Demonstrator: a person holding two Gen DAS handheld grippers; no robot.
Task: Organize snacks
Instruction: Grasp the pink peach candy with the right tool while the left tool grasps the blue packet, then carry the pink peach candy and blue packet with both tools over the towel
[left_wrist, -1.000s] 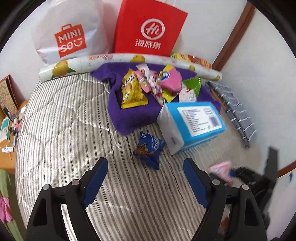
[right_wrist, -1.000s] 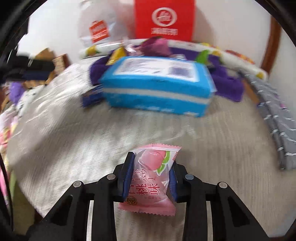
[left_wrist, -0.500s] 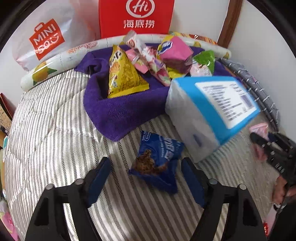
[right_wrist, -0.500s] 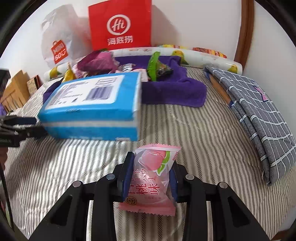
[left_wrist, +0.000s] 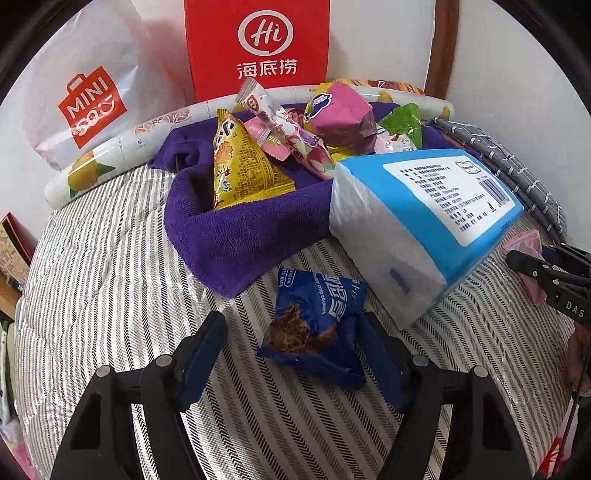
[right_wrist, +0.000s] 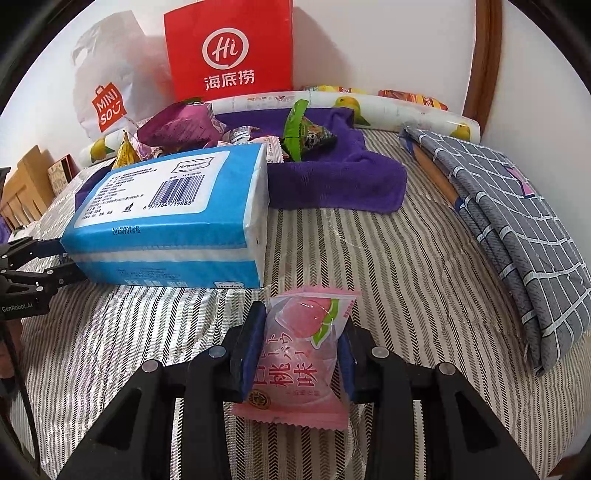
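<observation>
A blue chocolate-chip cookie packet (left_wrist: 317, 321) lies on the striped mattress between the fingers of my left gripper (left_wrist: 290, 325). The jaws stand open around it: the right finger is at the packet's edge and the left finger is clear of it. My right gripper (right_wrist: 303, 321) is shut on a pink peach snack packet (right_wrist: 299, 354), held just above the mattress in front of the blue tissue pack (right_wrist: 166, 221). Behind, a purple towel (left_wrist: 240, 229) carries a pile of snacks: a yellow packet (left_wrist: 240, 162), a magenta one (left_wrist: 343, 114) and a green one (left_wrist: 404, 122).
A red Hi paper bag (left_wrist: 258, 48) and a white Miniso bag (left_wrist: 85, 96) lean on the back wall behind a rolled lemon-print mat (left_wrist: 122, 147). A folded grey checked cloth (right_wrist: 517, 206) lies on the right. Wooden furniture (right_wrist: 22, 184) stands at the left.
My left gripper has come down and forward until its fingers flank the blue cookie packet, and its jaws have narrowed a little. My right gripper has swung sideways with the pink packet still held.
</observation>
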